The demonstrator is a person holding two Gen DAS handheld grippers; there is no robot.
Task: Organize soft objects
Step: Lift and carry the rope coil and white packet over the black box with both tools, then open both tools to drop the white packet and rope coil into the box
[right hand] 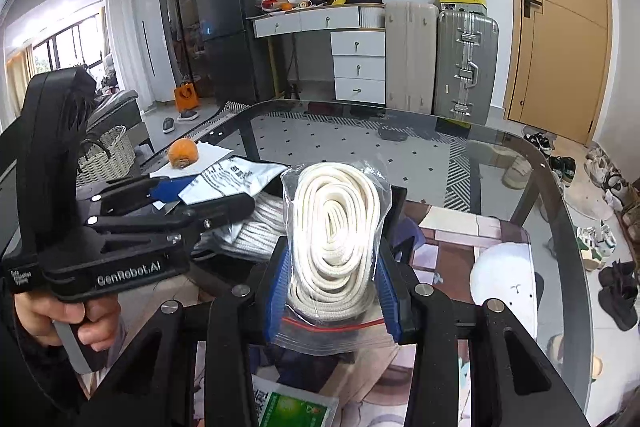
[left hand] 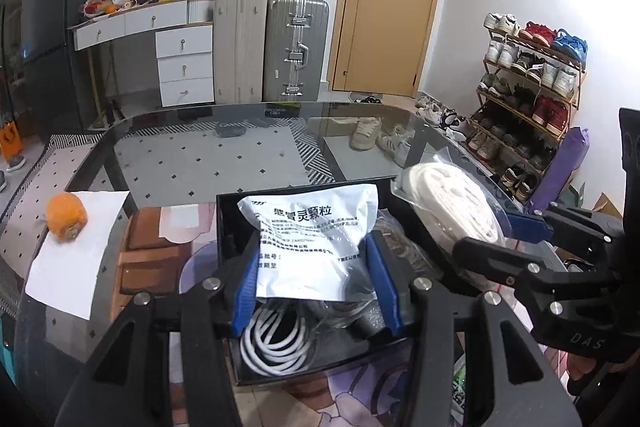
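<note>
My left gripper [left hand: 316,279] is shut on a white printed medicine pouch [left hand: 312,239] and holds it over a black tray [left hand: 228,223] that holds a white coiled cable [left hand: 276,343] and clear bags. My right gripper [right hand: 334,281] is shut on a clear zip bag of cream rope [right hand: 334,223], held upright just right of the tray. The rope bag also shows in the left wrist view [left hand: 452,207], with the right gripper [left hand: 516,231] on it. The pouch [right hand: 232,179] and the left gripper [right hand: 168,197] show in the right wrist view.
An orange fruit [left hand: 66,217] lies on white paper [left hand: 76,259] at the left of the glass table [left hand: 240,147]. A green sachet [right hand: 296,407] lies near the front edge. A white round plush [right hand: 504,283] sits at right. A shoe rack [left hand: 532,87] stands beyond the table.
</note>
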